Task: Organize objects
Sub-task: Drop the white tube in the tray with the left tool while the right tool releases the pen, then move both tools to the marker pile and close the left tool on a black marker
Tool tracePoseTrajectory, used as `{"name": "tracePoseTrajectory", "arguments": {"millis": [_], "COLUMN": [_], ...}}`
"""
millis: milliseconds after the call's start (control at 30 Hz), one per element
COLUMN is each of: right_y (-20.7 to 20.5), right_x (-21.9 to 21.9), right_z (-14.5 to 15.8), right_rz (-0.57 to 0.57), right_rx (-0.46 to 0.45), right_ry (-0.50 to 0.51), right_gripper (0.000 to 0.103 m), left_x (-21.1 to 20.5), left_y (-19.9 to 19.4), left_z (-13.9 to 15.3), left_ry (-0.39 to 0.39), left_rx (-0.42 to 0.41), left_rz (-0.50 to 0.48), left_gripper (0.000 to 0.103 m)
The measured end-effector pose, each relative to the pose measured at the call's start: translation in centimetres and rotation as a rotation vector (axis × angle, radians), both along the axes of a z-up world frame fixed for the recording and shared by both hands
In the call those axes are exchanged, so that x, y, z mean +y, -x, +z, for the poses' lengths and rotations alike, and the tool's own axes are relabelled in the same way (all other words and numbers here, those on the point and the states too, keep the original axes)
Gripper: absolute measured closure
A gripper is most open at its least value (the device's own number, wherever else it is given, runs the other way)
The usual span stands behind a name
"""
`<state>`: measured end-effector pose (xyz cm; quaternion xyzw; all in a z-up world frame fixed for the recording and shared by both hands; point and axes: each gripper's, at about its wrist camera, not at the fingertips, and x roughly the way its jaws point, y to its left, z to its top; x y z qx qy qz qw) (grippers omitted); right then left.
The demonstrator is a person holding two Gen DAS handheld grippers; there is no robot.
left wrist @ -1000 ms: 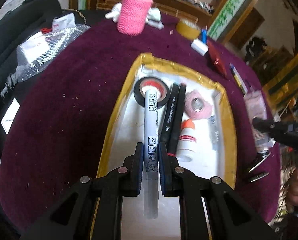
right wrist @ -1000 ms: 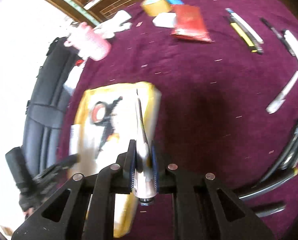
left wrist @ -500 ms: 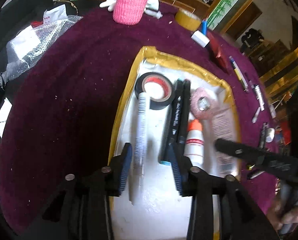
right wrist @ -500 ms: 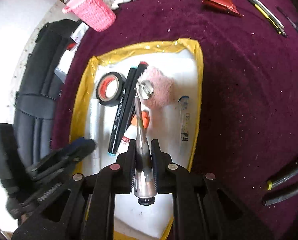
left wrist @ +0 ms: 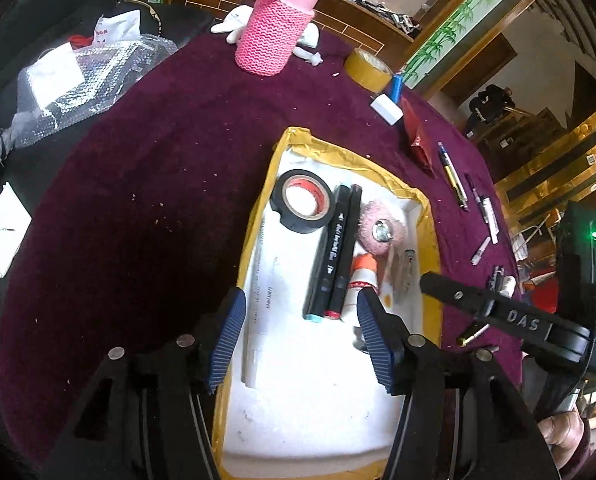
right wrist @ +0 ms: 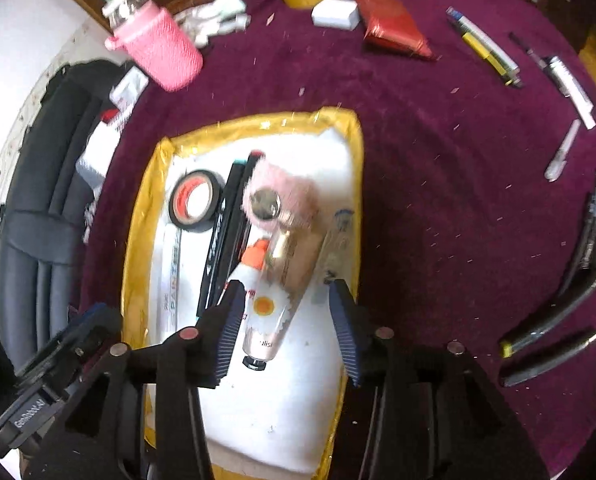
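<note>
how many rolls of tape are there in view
2. A black tape roll lies inside the yellow-edged tray, at its far left corner beside the black markers. A tan tape roll sits on the maroon cloth beyond the tray. Others may be hidden.

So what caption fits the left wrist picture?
Open left gripper above a white tray holding tape roll and markers.

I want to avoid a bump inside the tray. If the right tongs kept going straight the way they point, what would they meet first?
Probably the silver tube lying between the open right tongs, which have just been opening; the tray floor is beneath. Depth is unclear.
</note>
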<state>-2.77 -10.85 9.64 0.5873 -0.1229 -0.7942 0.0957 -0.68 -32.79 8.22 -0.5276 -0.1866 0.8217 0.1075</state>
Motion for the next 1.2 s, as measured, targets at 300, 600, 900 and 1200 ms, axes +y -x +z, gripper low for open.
{"name": "tracePoseTrajectory", "arguments": {"millis": [300,600,900,1200], "right_y": [-2.6,-5.3,-6.4,-6.2], "right_x": [3.7,10.1,17.6,25.0], "right_z": [1.6,1.0,2.3,0.6], "right_rz": [-0.099,-0.194,-0.185,-0.201], "right_rx": [0.057,0.036,0.064,0.03], "right_ry": [-0.023,0.031,0.109,0.138], "right_gripper": [0.058,0.057,0.054,0.053], "left_x": [2.0,8.1,16.7,25.5], "left_y": [-1.1,-3.3,-6.8,-8.9], "left_z": [1.0,2.3,5.0,5.0], "left_ry": [-0.04,-0.014,0.056,0.071], "left_rx": [0.011,0.0,0.023,0.006], "left_rz": [-0.039,-0.107,-0.124,-0.186], "left_gripper": [0.05,0.05,0.05,0.05]}}
